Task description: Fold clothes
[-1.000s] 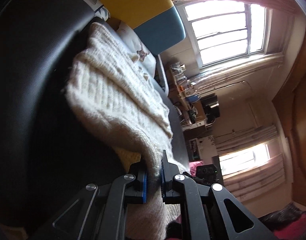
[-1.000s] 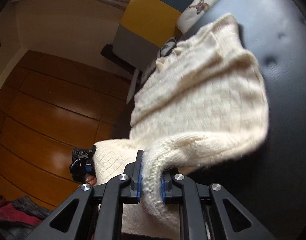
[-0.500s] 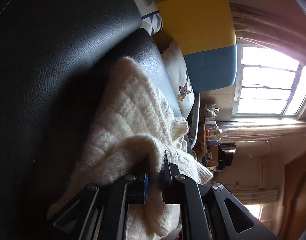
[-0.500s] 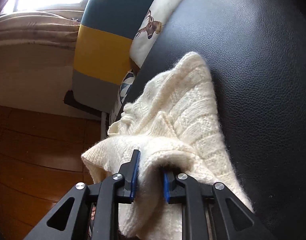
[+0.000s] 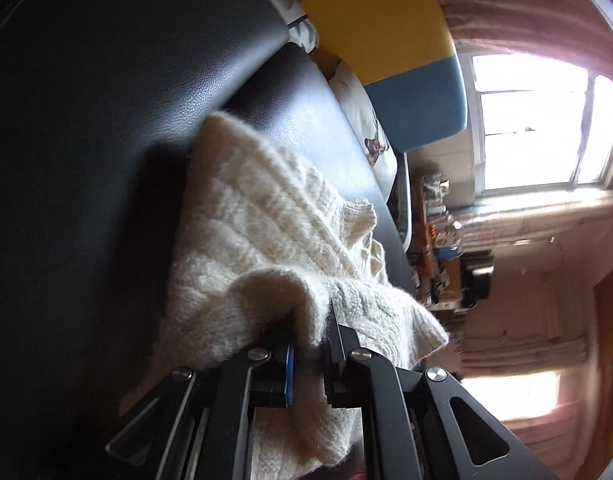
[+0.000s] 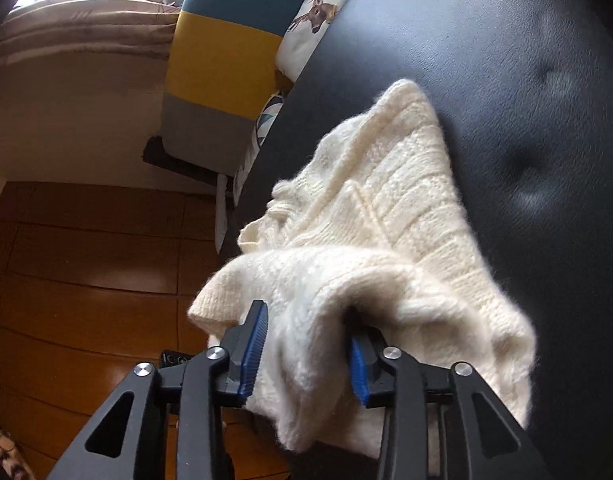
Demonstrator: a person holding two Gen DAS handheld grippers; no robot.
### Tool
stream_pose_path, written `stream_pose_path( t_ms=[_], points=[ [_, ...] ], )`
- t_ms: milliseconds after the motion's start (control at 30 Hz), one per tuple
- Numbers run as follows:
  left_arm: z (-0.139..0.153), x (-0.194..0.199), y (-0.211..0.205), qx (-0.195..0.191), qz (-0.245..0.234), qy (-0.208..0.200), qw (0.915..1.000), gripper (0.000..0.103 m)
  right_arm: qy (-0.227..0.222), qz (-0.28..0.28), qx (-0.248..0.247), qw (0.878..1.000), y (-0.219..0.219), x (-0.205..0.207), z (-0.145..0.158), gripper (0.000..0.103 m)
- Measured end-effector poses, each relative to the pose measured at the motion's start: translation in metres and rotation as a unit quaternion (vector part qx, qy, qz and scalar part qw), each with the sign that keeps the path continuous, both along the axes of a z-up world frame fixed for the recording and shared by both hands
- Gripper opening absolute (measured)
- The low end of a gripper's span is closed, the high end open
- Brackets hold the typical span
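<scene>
A cream knitted sweater (image 5: 266,216) lies folded over on the black leather sofa seat (image 5: 86,160). My left gripper (image 5: 312,320) is shut on a fold of its near edge, with wool bunched over both fingers. In the right wrist view the same sweater (image 6: 386,200) rests on the sofa (image 6: 526,80). The jaws of my right gripper (image 6: 306,314) are opening. A thick roll of wool still sits between them, and the blue pads (image 6: 254,344) stand apart from it.
A yellow, blue and grey cushion (image 5: 386,40) and a white deer-print cushion (image 6: 314,8) lean at the sofa's far end. Wooden floor (image 6: 86,280) lies beside the sofa. A bright window (image 5: 538,120) and a cluttered shelf (image 5: 438,220) are beyond.
Both grippers carried the sweater's near edge forward and down onto the part lying on the sofa. The right jaws have spread apart; the left jaws stayed shut on the wool.
</scene>
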State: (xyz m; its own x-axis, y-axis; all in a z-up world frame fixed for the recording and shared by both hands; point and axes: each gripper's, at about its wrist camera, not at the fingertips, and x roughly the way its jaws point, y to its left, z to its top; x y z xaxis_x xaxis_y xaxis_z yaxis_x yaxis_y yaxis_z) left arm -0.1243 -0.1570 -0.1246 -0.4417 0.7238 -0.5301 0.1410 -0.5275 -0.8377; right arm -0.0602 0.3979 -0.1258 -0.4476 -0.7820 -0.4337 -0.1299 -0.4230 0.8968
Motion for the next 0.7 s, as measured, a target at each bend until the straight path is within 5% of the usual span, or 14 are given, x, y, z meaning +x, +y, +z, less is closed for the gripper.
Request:
stream_pose_path(
  t_ms=[100, 167, 500, 700],
  points=[
    [0.009, 0.023, -0.007, 0.026, 0.0, 0.015, 0.9996, 0.03, -0.002, 0.03, -0.005, 1.0, -0.015, 0.007, 0.001, 0.051],
    [0.013, 0.032, -0.009, 0.042, 0.007, 0.026, 0.9988, 0.053, -0.001, 0.049, -0.009, 0.999, -0.024, 0.013, 0.002, 0.051],
    [0.014, 0.034, 0.023, 0.066, -0.049, 0.032, 0.9961, 0.058, 0.034, 0.052, -0.012, 0.998, -0.036, -0.016, 0.023, 0.056],
    [0.02, 0.001, 0.014, 0.181, -0.009, 0.043, 0.9825, 0.058, 0.044, -0.043, -0.055, 0.997, -0.014, -0.064, 0.021, 0.056]
  ],
)
